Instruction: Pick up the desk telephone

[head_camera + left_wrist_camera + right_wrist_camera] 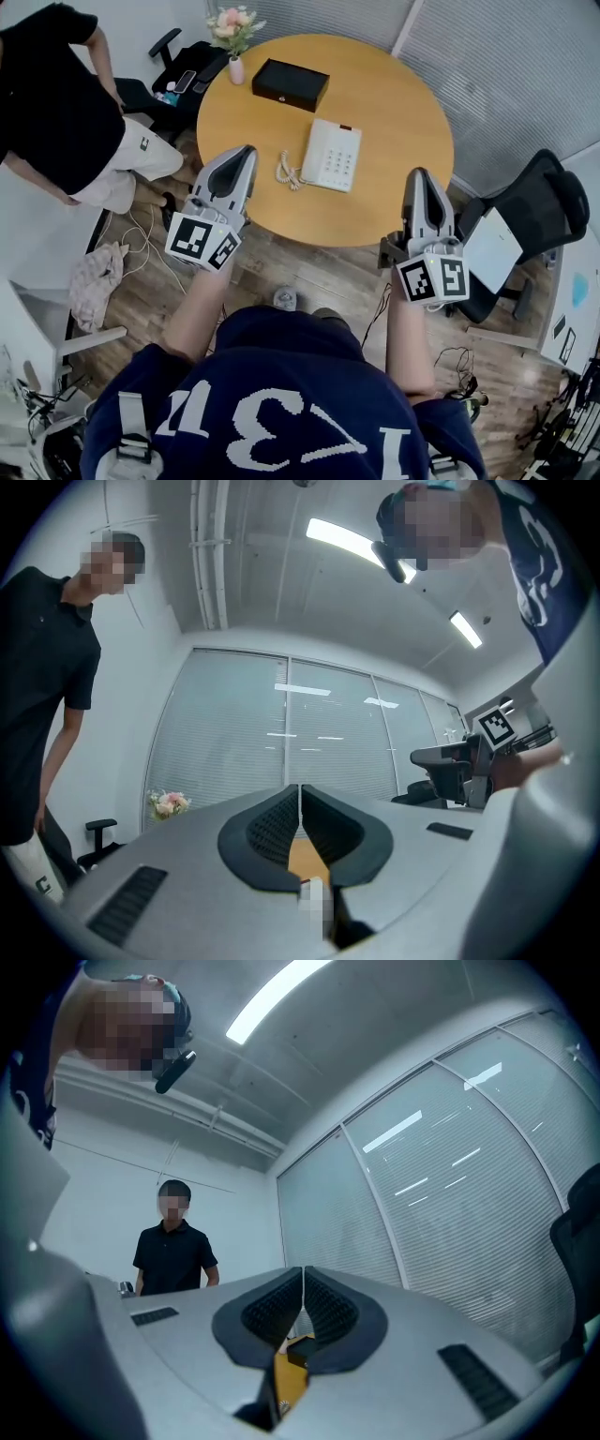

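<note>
While the telephone lies flat on the round table, no part of the pickup is complete. The telephone sits near the table's centre, receiver in its cradle, with its coiled cord bunched against its 9 o'clock side. A black box lies at 11 o'clock from it, and a vase of flowers stands at the table's 10 o'clock rim.

Gripper state:
- The left gripper is clenched. Its own view shows the jaws pressed together with nothing between them. Its tip hangs over the table edge at 9 o'clock from the telephone, apart from it.
- The right gripper is likewise clenched and empty. Its tip hangs over the table edge at 4 o'clock from the telephone, well apart.

Both grippers point slightly upward, toward the far walls rather than at the tabletop.

Progress, as a judgement: the task is at the approach stage. What is left is to open at least one gripper, lower it to the telephone, close on the body or receiver, and lift it off the table.
</note>
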